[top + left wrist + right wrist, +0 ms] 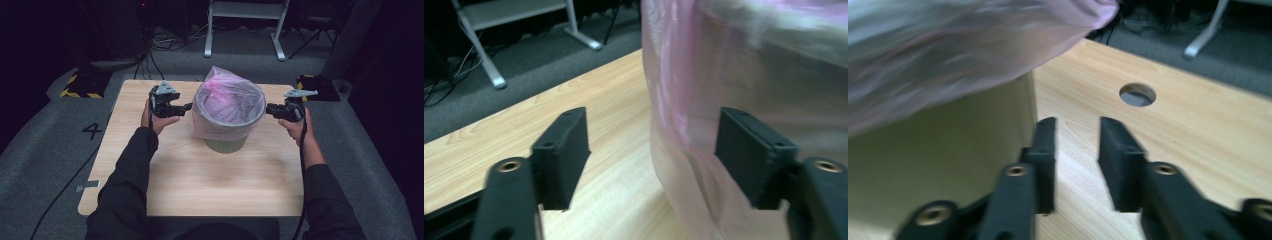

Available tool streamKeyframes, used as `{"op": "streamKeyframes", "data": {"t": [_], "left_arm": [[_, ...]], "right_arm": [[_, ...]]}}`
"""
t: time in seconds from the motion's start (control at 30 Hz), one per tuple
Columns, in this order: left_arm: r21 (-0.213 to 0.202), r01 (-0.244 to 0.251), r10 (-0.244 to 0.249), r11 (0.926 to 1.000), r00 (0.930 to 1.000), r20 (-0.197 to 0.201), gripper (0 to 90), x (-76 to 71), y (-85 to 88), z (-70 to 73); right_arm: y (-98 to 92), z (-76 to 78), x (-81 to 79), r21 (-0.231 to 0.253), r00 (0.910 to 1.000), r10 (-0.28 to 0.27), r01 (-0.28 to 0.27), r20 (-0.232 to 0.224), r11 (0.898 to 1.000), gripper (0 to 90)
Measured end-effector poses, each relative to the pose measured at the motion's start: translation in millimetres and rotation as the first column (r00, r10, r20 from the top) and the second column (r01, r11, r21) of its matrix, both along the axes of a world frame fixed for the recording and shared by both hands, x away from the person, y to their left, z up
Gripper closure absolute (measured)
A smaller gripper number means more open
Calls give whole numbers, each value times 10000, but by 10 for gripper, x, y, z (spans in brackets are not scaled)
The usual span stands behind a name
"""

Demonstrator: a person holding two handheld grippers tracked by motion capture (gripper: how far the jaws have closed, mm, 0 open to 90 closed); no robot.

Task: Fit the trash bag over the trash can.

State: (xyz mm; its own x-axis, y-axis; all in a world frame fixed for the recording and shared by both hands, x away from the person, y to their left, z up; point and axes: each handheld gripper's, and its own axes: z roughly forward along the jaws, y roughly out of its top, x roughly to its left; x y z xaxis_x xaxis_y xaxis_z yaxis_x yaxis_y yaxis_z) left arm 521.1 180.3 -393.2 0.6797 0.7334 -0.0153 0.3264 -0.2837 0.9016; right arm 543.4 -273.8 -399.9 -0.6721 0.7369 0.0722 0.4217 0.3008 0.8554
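Bin: a pale waste bin (226, 144) stands between my two grippers on the wooden table (190, 185), lined with a pink translucent bag (227, 102) whose edge is folded down over the rim.
Left gripper: my left gripper (186, 107) sits at the bin's left side, tips pointing at the bag's folded skirt; in the left gripper view (651, 155) I see the jaws standing wide apart, and the hanging bag film runs down between them, closer to the right-hand jaw. I cannot tell if that jaw touches the film; nothing is pinched.
Right gripper: my right gripper (269, 109) is at the bin's right side, tips just beside the bag edge. In the right gripper view (1077, 165) the jaws are parted by a narrow gap with bare table between them, holding nothing.
In the way, right: the bin's cream wall (948, 165) is immediately to the left of that gripper's jaws, and the bag overhangs above them.
Beyond the right jaws: a round cable hole (1137, 94) in the tabletop, well ahead.
Beyond the left jaws: open tabletop, then grey carpet (534, 55) and a white metal frame leg (479, 50).
Hands: each hand (156, 121) grips its tool from behind, dark sleeves trailing toward me.
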Motion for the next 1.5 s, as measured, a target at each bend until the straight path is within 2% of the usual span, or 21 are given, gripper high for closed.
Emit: {"op": "streamKeyframes", "data": {"t": [0.07, 0.13, 0.17, 0.2, 0.3, 0.4, 0.47, 0.5, 0.57, 0.63, 0.67, 0.73, 0.8, 0.83, 0.97, 1.1, 1.27, 1.33, 1.4, 1.43, 1.5], "left_arm": [[47, 209, -210, 9998, 9996, 169, 257, -103, 30, -7], [273, 517, -522, 9983, 9985, 192, 221, -222, 24, -15], [431, 746, -757, 9963, 9968, 257, 217, -302, 5, -29], [501, 863, -878, 9950, 9957, 288, 205, -349, -8, -40], [662, 1480, -1497, 9868, 9885, 213, 184, -528, -97, -86], [686, 1915, -1918, 9791, 9814, -19, 167, -636, -203, -146], [958, 2106, -2098, 9729, 9776, -187, 159, -684, -293, -196], [1069, 2197, -2181, 9697, 9756, -259, 159, -696, -331, -218], [1203, 2279, -2252, 9662, 9737, -356, 159, -703, -399, -262], [1269, 2305, -2260, 9648, 9729, -486, 163, -685, -452, -292], [1318, 2261, -2220, 9651, 9740, -452, 171, -678, -466, -301], [1333, 2299, -2255, 9640, 9731, -476, 224, -664, -495, -316], [1405, 2235, -2204, 9645, 9747, -371, 262, -653, -508, -324], [1402, 2204, -2178, 9653, 9754, -339, 304, -650, -516, -330], [1372, 2097, -2094, 9681, 9777, -163, 474, -634, -511, -337], [1789, 2035, -2063, 9626, 9785, -30, 705, -610, -505, -350], [1710, 2138, -2167, 9618, 9762, -20, 864, -594, -496, -370], [1602, 2165, -2196, 9631, 9756, 18, 846, -597, -489, -363], [1304, 2147, -2167, 9679, 9762, 19, 757, -612, -474, -351], [1254, 2159, -2182, 9683, 9759, 52, 695, -625, -463, -341], [1166, 2073, -2103, 9713, 9775, 138, 588, -654, -449, -329]], "right_arm": [[-42, 20, -109, -148, 9984, 407, -401, 382, 9991, 582], [-49, 57, -231, -422, 9915, 864, -827, 970, 9957, 494], [-43, 81, -288, -538, 9886, 1045, -991, 1088, 9936, 454], [-23, 112, -354, -808, 9850, 1055, -951, 1364, 9922, 404], [36, 161, -492, -1407, 9715, 1292, -1022, 1987, 9848, 350], [114, 164, -569, -2110, 9620, 1476, -988, 2297, 9725, 318], [180, 163, -594, -2795, 9545, 1594, -859, 2521, 9563, 318], [211, 166, -604, -3130, 9497, 1438, -519, 2781, 9483, 321], [276, 174, -635, -3667, 9320, 1400, -82, 3344, 9303, 344], [342, 186, -668, -3992, 9096, 1320, 400, 3940, 9160, 375], [362, 189, -681, -3978, 9007, 1305, 503, 4143, 9161, 395], [378, 195, -697, -3890, 8898, 1277, 595, 4381, 9193, 490], [372, 202, -708, -3603, 8844, 1373, 370, 4461, 9321, 545], [370, 203, -711, -3537, 8834, 1390, 321, 4475, 9348, 599], [369, 182, -751, -3561, 8616, 1777, 38, 4755, 9344, 774], [393, 152, -790, -3856, 8583, 2090, -141, 4687, 9225, 900], [386, 161, -824, -3861, 8617, 2182, -282, 4580, 9220, 900], [367, 160, -842, -3855, 8655, 2189, -325, 4506, 9221, 900], [339, 150, -877, -3787, 8645, 2242, -427, 4498, 9245, 888], [324, 142, -900, -3738, 8591, 2345, -548, 4549, 9259, 788], [298, 130, -950, -3512, 8581, 2332, -666, 4575, 9339, 636]]}}
